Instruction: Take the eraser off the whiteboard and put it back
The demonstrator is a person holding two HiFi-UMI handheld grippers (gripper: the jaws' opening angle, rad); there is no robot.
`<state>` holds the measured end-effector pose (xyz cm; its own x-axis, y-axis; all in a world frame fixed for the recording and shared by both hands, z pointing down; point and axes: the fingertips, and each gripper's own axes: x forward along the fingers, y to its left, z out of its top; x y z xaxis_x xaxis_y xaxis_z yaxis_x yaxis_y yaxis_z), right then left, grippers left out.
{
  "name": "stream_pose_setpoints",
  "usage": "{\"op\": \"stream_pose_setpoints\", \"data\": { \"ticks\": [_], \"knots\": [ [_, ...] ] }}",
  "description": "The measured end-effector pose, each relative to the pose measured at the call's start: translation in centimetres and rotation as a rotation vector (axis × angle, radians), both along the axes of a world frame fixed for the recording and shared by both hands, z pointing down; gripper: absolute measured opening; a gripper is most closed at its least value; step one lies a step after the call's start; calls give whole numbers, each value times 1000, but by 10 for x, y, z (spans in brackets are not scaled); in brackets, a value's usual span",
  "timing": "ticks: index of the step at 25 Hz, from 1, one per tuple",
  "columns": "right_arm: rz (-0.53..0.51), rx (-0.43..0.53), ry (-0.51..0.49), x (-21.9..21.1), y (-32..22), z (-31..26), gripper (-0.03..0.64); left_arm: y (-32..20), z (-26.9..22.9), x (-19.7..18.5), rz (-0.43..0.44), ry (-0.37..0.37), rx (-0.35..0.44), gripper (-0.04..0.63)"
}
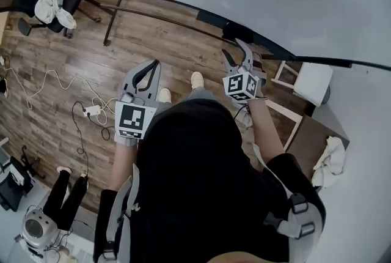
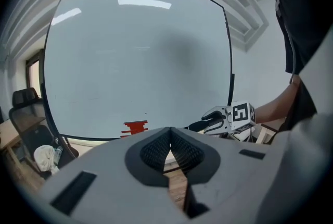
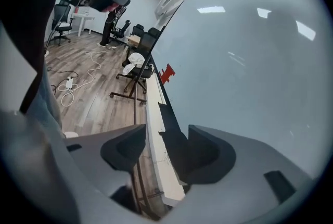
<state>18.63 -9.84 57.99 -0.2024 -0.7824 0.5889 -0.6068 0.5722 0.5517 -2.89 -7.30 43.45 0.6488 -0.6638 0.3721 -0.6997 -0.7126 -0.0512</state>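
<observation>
Eraser: black oblong block (image 3: 166,116), stuck low on the glossy white whiteboard (image 3: 244,61) by its bottom rail, lower centre of the right gripper view.
Right claw (image 3: 166,133): jaws apart, straddling the eraser, pads apparently not pressing.
Doing it well: centre the block, close squarely on its long sides, then pull straight off.
Left claw (image 2: 169,133): closed, empty; keep it clear.
</observation>
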Motion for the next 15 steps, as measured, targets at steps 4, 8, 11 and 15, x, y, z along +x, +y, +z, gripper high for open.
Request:
{"op": "stream_pose_setpoints", "data": {
  "ticks": [4,8,11,15],
  "knots": [
    [-53,7,88,8,-14,22,273,1,1,-4,-68,-26,-9,8],
    [-83,9,147,17,-28,37,282,5,3,-7,-132,-43,-22,8],
    [-95,8,189,23,-38,48,287,7,6,-7,-167,-52,-28,8],
    [-101,2,226,28,-47,61,287,12,8,-8,-213,-57,-36,8]
  ]
}}
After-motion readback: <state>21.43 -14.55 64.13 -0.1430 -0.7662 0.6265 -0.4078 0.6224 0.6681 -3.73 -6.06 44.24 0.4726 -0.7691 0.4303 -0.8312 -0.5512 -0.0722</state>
